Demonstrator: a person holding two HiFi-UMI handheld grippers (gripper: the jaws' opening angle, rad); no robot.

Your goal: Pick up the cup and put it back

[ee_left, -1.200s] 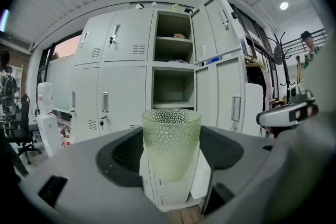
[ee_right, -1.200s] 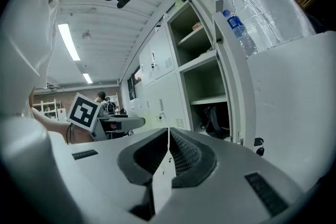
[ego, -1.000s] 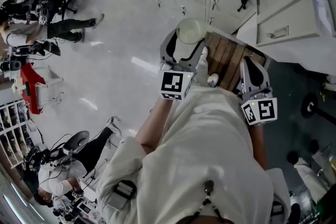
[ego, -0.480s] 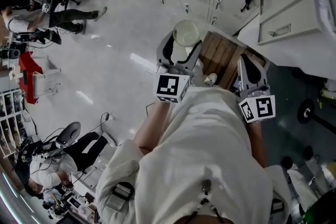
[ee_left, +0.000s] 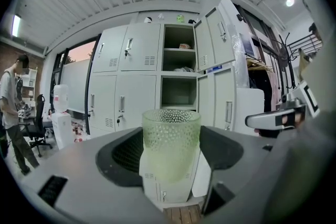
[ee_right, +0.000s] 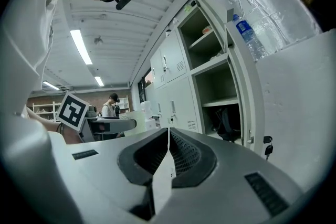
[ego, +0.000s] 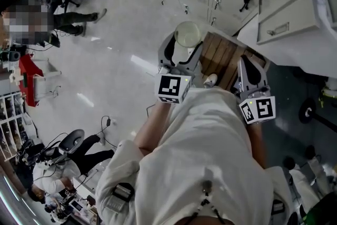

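The left gripper [ego: 183, 50] is clamping the pale green cup [ego: 188, 33], holding it aloft beside the wooden stand [ego: 224, 55]. The right gripper [ego: 251, 68] is idling pinched closed, empty; the lift looks done, setting down remains.

Right gripper [ee_right: 168, 136] jaws pressed together (nothing between), facing white lockers [ee_right: 176, 93].

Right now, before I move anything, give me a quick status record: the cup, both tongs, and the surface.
cup: pale green, dimpled, upright
left tongs: shut on the cup, one jaw on each side
right tongs: shut, nothing between the jaws
wooden top: beside and under the cup; cannot tell if they touch
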